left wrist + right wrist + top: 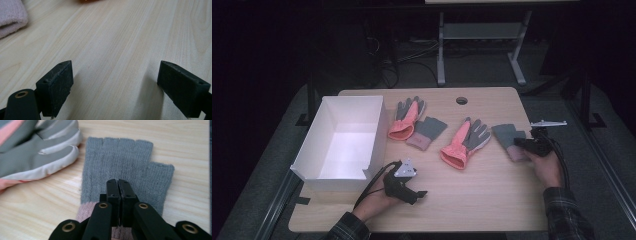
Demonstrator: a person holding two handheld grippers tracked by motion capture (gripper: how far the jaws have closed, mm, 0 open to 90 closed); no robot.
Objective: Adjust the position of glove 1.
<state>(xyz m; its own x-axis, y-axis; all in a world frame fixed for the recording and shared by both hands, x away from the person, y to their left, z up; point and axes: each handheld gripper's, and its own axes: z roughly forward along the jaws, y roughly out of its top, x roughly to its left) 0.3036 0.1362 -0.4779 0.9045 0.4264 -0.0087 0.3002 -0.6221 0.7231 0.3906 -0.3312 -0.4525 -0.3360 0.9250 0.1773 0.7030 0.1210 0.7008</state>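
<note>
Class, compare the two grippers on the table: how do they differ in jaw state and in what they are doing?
The left gripper has its jaws wide apart over bare table; the right gripper has its jaws together. The left gripper holds nothing, while the right gripper pinches the grey knit glove near its pink cuff. Both are hand-held with black jaws.

Right gripper (523, 143) on grey glove (507, 136)

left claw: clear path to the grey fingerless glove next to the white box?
Probably yes. The left claw stands open over bare table, and the grey fingerless glove lies flat beyond it, just right of the white box. Nothing lies between them; the orange-cuffed glove overlaps its far side.
</note>
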